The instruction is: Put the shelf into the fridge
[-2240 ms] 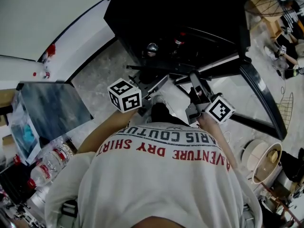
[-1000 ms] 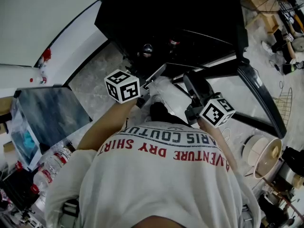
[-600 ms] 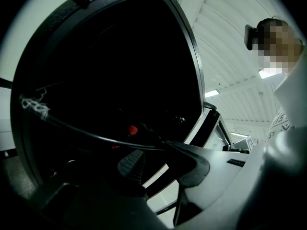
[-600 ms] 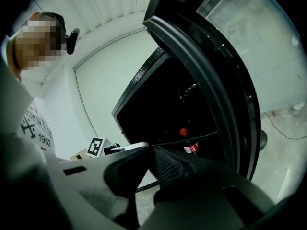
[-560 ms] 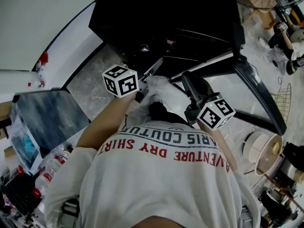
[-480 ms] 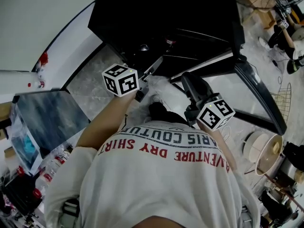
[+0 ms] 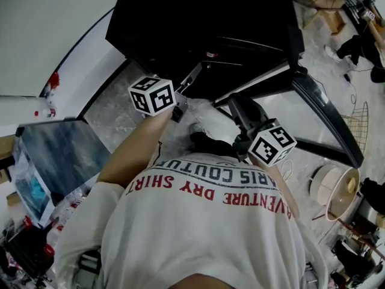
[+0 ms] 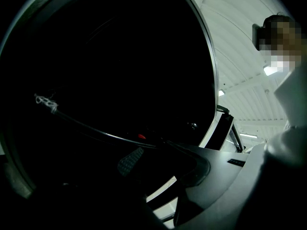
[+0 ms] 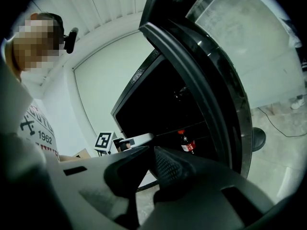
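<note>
Left hand-held gripper [image 8: 168, 159] and right hand-held gripper [image 9: 149, 152] both point at the black fridge [image 7: 198, 17], its door [image 7: 328, 116] swung open on my right. I see the shelf [image 7: 192, 76] angled into the fridge mouth, its rim grasped by the left. The right has just clenched, nothing in it. One bottle [image 9: 186, 143] stands inside.

Too dark inside the fridge [image 7: 198, 23] at 12 o'clock to tell contents, or more of the shelf [image 8: 96, 130] than one thin pale rim. Floor blocked from 4 to 8 o'clock by the person's shirt [image 7: 204, 233]. Blurred and cropped at 7 o'clock: clutter [image 7: 30, 251].
</note>
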### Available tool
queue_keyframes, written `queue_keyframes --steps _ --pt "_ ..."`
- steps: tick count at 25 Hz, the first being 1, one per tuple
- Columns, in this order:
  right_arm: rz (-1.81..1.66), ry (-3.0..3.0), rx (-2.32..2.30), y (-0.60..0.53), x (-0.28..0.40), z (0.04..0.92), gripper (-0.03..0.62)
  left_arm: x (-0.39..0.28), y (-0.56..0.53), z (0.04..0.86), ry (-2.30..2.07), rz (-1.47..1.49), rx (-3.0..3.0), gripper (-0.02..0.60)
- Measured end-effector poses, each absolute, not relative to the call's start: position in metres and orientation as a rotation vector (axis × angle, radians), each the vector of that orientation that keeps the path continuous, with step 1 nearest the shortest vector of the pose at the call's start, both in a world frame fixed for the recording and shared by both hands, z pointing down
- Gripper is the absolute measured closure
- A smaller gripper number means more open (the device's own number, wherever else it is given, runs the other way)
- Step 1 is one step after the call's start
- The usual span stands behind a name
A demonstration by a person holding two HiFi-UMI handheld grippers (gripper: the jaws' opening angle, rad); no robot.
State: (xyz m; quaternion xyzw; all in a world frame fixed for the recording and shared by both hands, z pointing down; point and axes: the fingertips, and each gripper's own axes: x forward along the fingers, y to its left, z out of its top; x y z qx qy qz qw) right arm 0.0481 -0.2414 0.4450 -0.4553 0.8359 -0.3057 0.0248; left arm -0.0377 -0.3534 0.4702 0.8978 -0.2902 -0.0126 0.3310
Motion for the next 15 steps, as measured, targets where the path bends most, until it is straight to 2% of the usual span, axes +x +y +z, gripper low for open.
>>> queue_keyframes --steps 15 --pt "-0.949 2.557 -1.438 -0.235 0.062 0.443 0.556 -0.035 -0.376 0.47 -0.825 -0.04 2.362 0.425"
